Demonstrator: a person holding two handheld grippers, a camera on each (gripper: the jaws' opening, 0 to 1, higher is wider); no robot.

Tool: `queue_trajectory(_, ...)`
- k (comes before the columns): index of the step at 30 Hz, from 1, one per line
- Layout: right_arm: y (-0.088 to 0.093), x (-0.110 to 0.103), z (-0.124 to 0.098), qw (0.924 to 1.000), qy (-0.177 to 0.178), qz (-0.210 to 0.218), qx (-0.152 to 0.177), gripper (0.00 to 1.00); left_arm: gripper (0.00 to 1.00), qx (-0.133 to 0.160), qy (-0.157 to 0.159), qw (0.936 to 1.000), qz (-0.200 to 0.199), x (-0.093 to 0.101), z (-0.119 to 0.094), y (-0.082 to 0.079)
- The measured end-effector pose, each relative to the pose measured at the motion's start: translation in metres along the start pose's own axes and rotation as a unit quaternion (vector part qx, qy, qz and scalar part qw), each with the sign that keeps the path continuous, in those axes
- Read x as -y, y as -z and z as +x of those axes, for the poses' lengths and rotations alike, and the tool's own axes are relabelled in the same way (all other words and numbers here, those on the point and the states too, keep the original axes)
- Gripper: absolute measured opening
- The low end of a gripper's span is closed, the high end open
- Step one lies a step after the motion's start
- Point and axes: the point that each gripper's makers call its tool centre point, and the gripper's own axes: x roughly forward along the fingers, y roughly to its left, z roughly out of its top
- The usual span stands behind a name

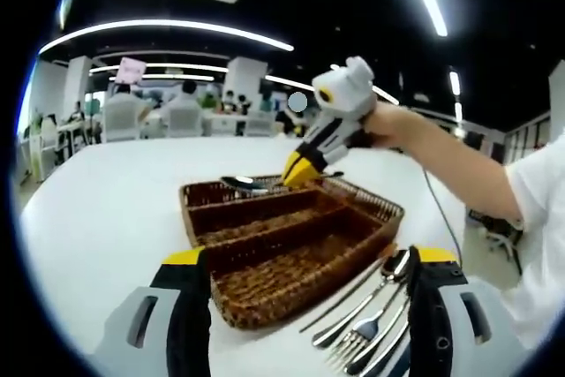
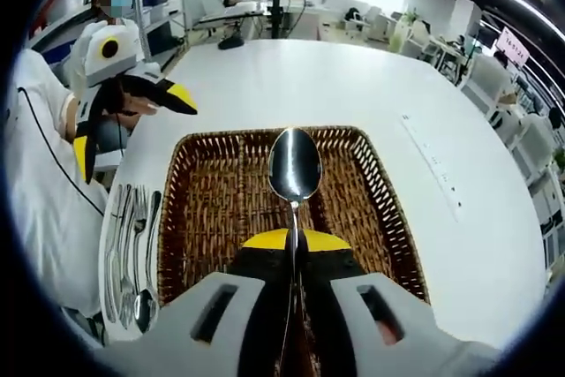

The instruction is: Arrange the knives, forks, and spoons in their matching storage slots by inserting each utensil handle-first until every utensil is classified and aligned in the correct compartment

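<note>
In the left gripper view, the left gripper [image 1: 300, 306] stands with jaws apart, holding nothing. Just ahead sits the wicker tray [image 1: 291, 275]; loose cutlery [image 1: 366, 320] lies between its right jaw and the tray.

In the right gripper view, the right gripper [image 2: 293, 249] is clenched on the spoon [image 2: 294, 165], whose bowl juts forward above the tray's compartments [image 2: 207, 209]. The spoon looks stiff, light and slick; a mid-handle grip seems safest. The dividers could snag it.

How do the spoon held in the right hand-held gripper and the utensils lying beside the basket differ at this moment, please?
The spoon is clamped in the right hand-held gripper over the wicker basket; the utensils lie loose on the white table outside it. The spoon is alone; the utensils lie side by side. All look like shiny metal.
</note>
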Motion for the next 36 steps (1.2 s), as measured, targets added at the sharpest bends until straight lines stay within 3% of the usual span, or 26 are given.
queue_trajectory(27,0.001,0.047,0.04,0.9999,-0.009,-0.008,0.001,0.03,0.93,-0.008,0.004,0.9999,-0.009,-0.019,0.021,0.002)
queue_trajectory(36,0.012,0.056,0.058,0.9997,-0.02,-0.013,-0.009,0.03,0.93,-0.014,0.006,0.9998,-0.012,-0.021,0.027,0.005)
